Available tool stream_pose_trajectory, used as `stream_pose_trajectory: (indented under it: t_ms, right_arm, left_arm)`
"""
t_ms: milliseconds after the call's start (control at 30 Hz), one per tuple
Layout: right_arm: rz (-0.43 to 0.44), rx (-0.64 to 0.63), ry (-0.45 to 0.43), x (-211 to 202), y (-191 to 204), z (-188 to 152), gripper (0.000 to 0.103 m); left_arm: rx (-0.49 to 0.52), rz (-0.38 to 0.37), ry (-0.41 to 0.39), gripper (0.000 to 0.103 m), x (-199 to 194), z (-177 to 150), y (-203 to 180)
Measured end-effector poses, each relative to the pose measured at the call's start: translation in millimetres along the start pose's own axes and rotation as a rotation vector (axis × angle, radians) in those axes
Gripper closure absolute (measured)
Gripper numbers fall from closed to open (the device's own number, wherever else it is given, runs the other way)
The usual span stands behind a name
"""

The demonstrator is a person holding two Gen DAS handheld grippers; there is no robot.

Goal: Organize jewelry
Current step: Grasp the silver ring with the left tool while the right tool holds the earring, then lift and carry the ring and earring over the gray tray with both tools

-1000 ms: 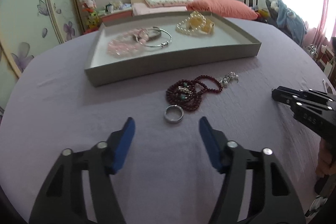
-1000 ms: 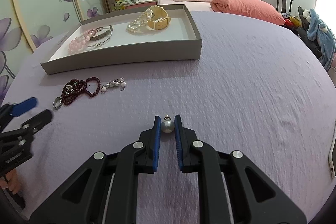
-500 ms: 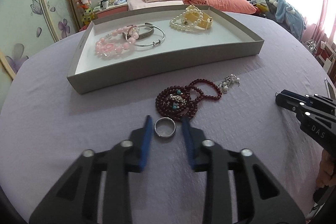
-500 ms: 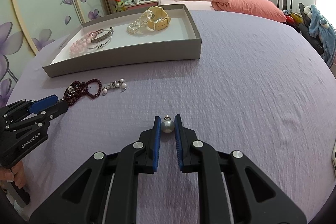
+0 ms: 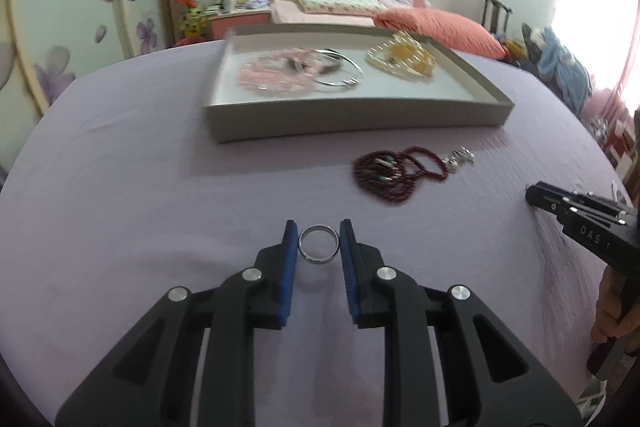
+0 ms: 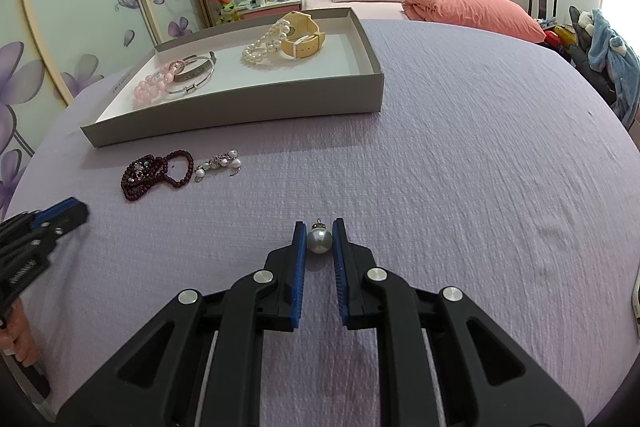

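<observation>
- On the lilac bedspread (image 6: 460,155), at twelve o'clock from both grippers, the shallow grey cardboard tray (image 6: 240,107) already holds a pink bead bracelet (image 6: 150,87), a silver bangle (image 6: 196,75), a white pearl strand (image 6: 264,45) and a yellow-strapped watch (image 6: 304,37).
- Loose near the tray, at ten o'clock in the right wrist view: a dark red bead necklace (image 6: 154,173) and a small silver-and-pearl clasp piece (image 6: 218,163), both untouched.
- The left gripper (image 5: 319,247) is clamped on a plain silver ring (image 5: 319,247), not yet in the tray.
- The right gripper (image 6: 319,241) is clamped on a round grey pearl pendant (image 6: 319,241), also undelivered.
- By my judgement, roughly half remains.
</observation>
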State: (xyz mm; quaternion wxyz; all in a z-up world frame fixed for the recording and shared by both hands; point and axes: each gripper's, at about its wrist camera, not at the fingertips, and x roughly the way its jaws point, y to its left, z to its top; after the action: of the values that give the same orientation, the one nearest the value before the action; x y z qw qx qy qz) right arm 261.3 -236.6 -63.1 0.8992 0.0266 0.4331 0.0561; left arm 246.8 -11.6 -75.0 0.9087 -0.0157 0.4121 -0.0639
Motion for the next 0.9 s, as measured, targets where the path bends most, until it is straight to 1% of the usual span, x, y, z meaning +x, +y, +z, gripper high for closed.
stream_pose_trajectory:
  t_ms: [133, 300, 900]
  right_arm:
    - [-0.004, -0.006, 0.0, 0, 3, 0, 0.089]
    - [-0.002, -0.027, 0.002, 0, 12, -2, 0.089]
    - [0.006, -0.037, 0.003, -2, 18, -6, 0.089]
  left_arm:
    - [-0.053, 0.017, -0.018, 0.081, -12, -6, 19]
    - [-0.082, 0.024, -0.017, 0.081, -14, -9, 29]
    - [-0.083, 0.017, -0.008, 0.081, -12, -12, 27]
